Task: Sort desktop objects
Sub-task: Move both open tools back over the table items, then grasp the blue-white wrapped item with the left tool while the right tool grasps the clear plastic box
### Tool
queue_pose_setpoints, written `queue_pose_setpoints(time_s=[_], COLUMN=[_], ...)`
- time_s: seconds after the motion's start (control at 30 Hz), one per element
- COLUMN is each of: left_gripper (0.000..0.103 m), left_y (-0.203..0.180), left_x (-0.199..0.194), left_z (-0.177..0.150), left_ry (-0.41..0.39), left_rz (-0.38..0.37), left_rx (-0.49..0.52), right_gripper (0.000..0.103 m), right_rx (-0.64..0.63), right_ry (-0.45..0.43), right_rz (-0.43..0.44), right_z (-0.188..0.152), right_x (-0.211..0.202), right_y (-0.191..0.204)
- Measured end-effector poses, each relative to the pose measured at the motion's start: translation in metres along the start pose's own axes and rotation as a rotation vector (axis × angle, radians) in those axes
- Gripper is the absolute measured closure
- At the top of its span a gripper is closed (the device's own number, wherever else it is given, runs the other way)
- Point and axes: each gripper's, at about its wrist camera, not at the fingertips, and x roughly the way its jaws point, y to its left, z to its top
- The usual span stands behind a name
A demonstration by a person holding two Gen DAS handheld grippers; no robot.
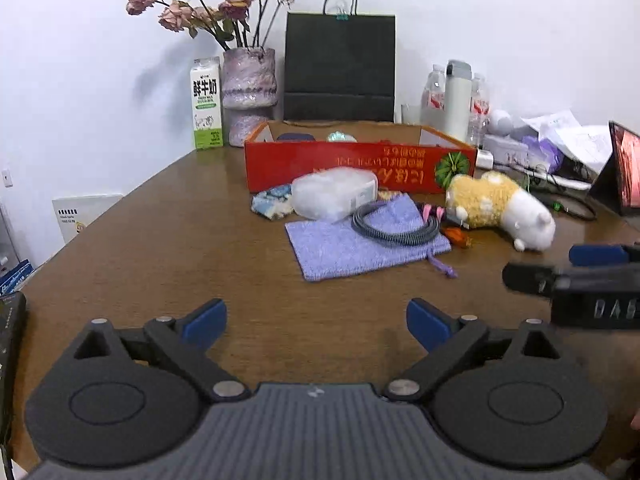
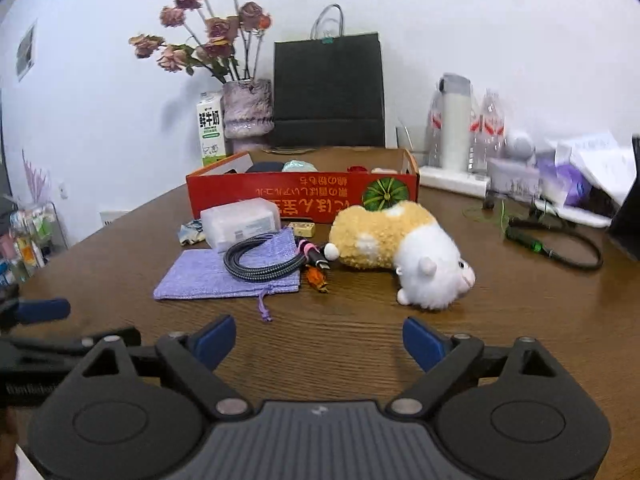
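Desktop objects, among them a plush toy [image 2: 400, 254], coiled cable [image 2: 264, 260] and lilac pouch [image 2: 224, 276], lie bunched on the counter [image 2: 360, 344] just before the red box [image 2: 304, 196], apparently their destination; both the left hand-held gripper [image 1: 316, 324] and right hand-held gripper [image 2: 318, 340] hover released, empty.

The left gripper [image 1: 316, 326] has its jaws spread wide with nothing between the blue pads [image 1: 206, 322], held low and level. The right gripper [image 2: 318, 342] is likewise wide apart and empty, pads [image 2: 422, 342] facing forward. Each gripper shows at the other's side, roughly abreast.
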Motion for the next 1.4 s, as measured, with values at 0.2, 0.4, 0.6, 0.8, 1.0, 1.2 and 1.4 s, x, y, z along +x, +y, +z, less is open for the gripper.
queue_pose_setpoints(time_s=[0.2, 0.4, 0.6, 0.8, 1.0, 1.2, 1.4], left_gripper=[0.01, 0.023, 0.035, 0.035, 0.035, 0.035, 0.035], left_y=[0.003, 0.016, 0.036, 0.068, 0.088, 0.095, 0.089], left_x=[0.01, 0.036, 0.082, 0.129, 0.142, 0.159, 0.18], left_z=[0.004, 0.031, 0.068, 0.091, 0.091, 0.091, 0.103], left_ry=[0.062, 0.082, 0.062, 0.1, 0.122, 0.153, 0.153], left_rz=[-0.011, -0.011, 0.07, 0.066, 0.064, -0.003, -0.043], left_rx=[-0.031, -0.039, -0.012, -0.092, -0.13, -0.173, -0.182], right_gripper=[0.013, 0.016, 0.019, 0.008, 0.009, 0.018, 0.018], right_rx=[-0.039, -0.003, -0.035, -0.195, -0.162, -0.125, -0.073], right_ry=[0.004, 0.021, 0.015, 0.027, 0.17, 0.168, 0.035], right_rz=[0.023, 0.085, 0.167, 0.265, 0.326, 0.346, 0.29], right_z=[0.004, 0.008, 0.042, 0.087, 0.114, 0.121, 0.131], right_x=[0.004, 0.007, 0.033, 0.099, 0.185, 0.208, 0.143], right_y=[0.005, -0.004, -0.004, 0.018, 0.04, 0.045, 0.006])
